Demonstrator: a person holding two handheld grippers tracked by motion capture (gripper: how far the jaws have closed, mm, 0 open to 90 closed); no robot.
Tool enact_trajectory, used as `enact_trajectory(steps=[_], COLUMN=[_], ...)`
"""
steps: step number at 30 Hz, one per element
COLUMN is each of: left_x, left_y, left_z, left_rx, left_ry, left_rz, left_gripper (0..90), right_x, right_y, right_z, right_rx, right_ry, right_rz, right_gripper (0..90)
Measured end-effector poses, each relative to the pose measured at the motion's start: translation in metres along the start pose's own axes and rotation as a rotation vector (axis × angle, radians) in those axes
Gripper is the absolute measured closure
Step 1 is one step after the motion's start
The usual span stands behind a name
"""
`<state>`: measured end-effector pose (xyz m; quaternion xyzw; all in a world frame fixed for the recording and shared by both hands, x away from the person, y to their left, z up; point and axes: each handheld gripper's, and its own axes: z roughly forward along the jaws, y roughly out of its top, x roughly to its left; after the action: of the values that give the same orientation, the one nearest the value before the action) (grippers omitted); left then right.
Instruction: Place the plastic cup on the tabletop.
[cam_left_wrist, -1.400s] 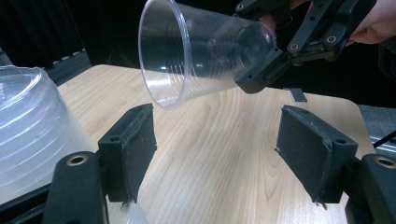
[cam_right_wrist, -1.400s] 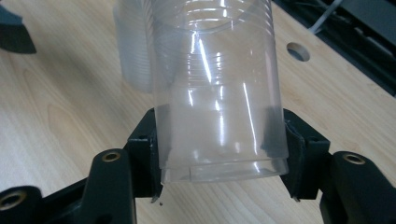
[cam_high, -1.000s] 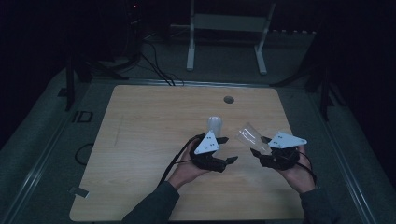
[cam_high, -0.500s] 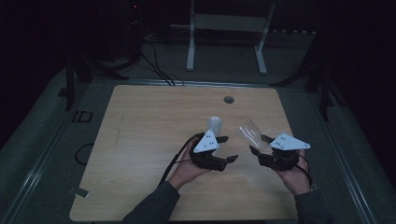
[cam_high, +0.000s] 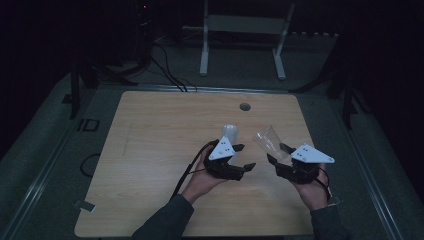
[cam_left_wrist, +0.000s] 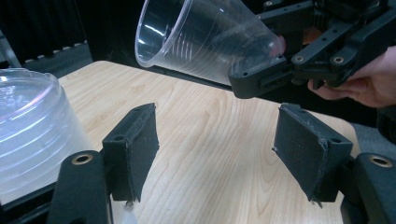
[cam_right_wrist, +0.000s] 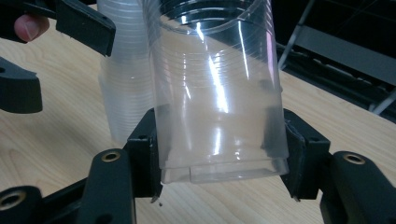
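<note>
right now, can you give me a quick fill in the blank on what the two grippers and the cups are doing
1. The right gripper is shut on a single clear plastic ___.
2. The other cups, beside the left gripper, are nested in a ___.
3. The table has a top of light ___.

Missing words: cup; stack; wood

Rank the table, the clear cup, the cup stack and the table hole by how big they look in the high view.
1. Table.
2. Clear cup.
3. Cup stack, though its lower part is hidden, so its rank against the clear cup is unsure.
4. Table hole.
</note>
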<state>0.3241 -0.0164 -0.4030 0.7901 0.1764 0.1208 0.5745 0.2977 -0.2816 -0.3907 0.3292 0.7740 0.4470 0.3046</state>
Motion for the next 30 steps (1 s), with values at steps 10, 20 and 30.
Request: enact_trajectory(steps=[10,20,30], left_x=[0.0,0.003,0.0], left_y=[0.001,0.004,0.009], left_z=[0.002,0.003,0.009], left_rx=[0.002,-0.02,-0.037], left_ry=[-0.005,0.007,-0.005], left_rz=[-0.029,-0.075,-0.091], left_gripper=[29.6,28.7,27.9], right_x=[0.007,0.011,0.014], right_y=[-0.001,-0.002,-0.007], right_z=[0.002,0.003,0.001], right_rx=[-0.022,-0.058,-0.1], right_ry=[-0.033,-0.052,-0.046], right_rz=[-0.012,0.011,0.044], right_gripper=[41.6,41.6,41.6])
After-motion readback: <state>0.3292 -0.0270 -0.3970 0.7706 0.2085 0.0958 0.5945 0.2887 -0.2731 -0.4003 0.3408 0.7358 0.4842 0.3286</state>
